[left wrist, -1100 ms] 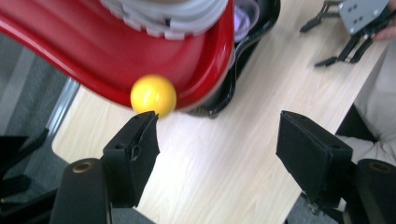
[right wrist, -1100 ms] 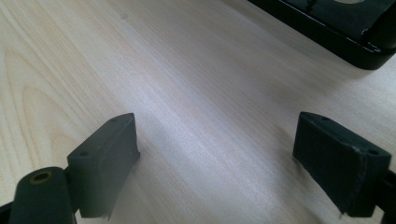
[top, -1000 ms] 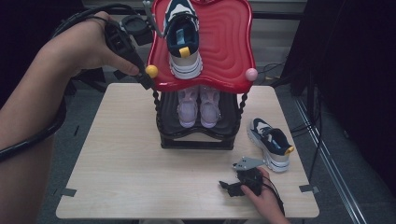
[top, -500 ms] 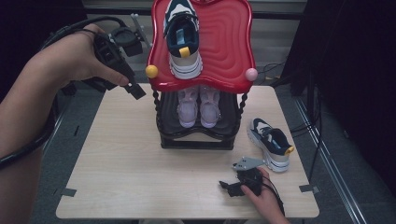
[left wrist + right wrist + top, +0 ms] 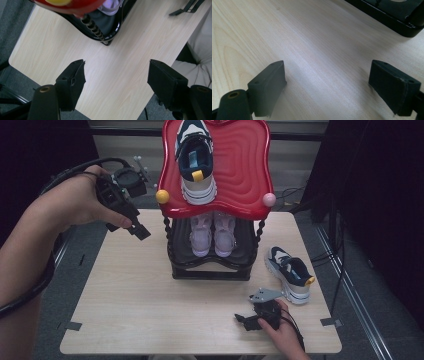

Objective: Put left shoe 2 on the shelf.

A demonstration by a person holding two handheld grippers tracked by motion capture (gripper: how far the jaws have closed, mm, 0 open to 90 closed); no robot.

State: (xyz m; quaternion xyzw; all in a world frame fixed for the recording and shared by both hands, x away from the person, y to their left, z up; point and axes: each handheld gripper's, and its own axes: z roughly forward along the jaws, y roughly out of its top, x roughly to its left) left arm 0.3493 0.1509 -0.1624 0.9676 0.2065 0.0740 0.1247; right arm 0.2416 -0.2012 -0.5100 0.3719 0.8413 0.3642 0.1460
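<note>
- The left gripper (image 5: 136, 227) has dropped away from the red top shelf (image 5: 235, 170) and now hangs over the table's (image 5: 150, 295) left side, jaws spread wide with nothing between them.
- That retreat suggests the navy-and-white sneaker (image 5: 196, 162) counts as placed: it lies on the shelf's left half, heel toward the person.
- Its mate, the second sneaker (image 5: 291, 273), lies on the table just right of the black rack base (image 5: 210, 270), near the right gripper (image 5: 245, 320).
- The right gripper rests low on the tabletop, unmoved, jaws apart and empty.
- A pale pink pair (image 5: 212, 235) fills the lower tier.
- The second sneaker looks likely to be next.
</note>
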